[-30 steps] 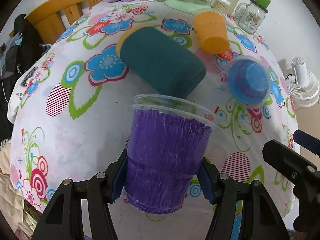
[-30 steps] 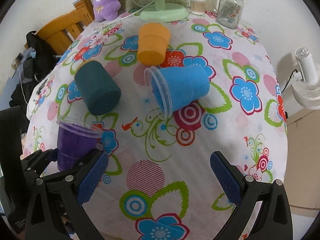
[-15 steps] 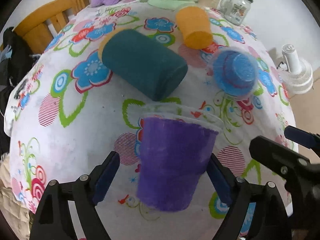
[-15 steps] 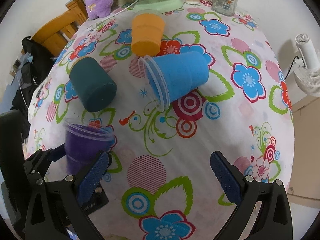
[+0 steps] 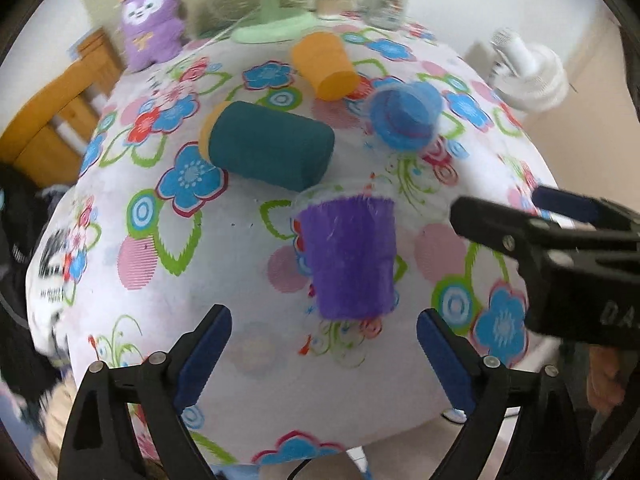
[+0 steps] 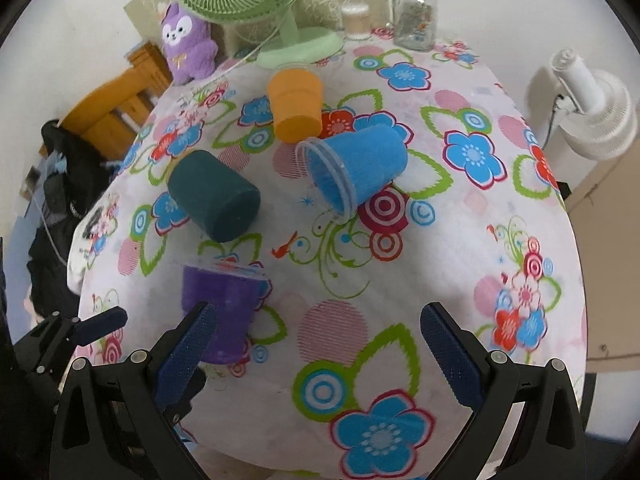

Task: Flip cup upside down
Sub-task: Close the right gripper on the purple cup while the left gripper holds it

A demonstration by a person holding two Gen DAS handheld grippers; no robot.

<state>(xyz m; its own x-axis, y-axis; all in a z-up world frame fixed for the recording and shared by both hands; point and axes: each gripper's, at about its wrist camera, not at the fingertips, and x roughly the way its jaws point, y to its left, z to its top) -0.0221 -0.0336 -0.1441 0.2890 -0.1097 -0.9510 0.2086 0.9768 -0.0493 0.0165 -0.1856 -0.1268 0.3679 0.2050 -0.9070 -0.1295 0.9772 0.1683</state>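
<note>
The purple cup (image 5: 349, 254) stands on the floral table, clear rim up; it also shows in the right wrist view (image 6: 224, 312). My left gripper (image 5: 324, 354) is open and empty, just behind the cup and apart from it. My right gripper (image 6: 318, 346) is open and empty over the table's near edge, to the right of the purple cup. A blue cup (image 6: 356, 166) lies on its side, mouth toward me; it also shows in the left wrist view (image 5: 406, 114). A teal cup (image 5: 268, 144) also lies on its side. An orange cup (image 6: 296, 104) sits behind them.
A green desk fan (image 6: 256, 4), a purple plush toy (image 6: 188, 44), a glass jar with a green lid (image 6: 414, 12) and a small white container (image 6: 354, 20) stand at the table's far edge. A wooden chair (image 6: 116, 112) is at the left, a white floor fan (image 6: 588, 108) at the right.
My left gripper opened, let go of the purple cup and pulled back. The cup now stands free on the table. The right gripper stayed open and hardly moved.
</note>
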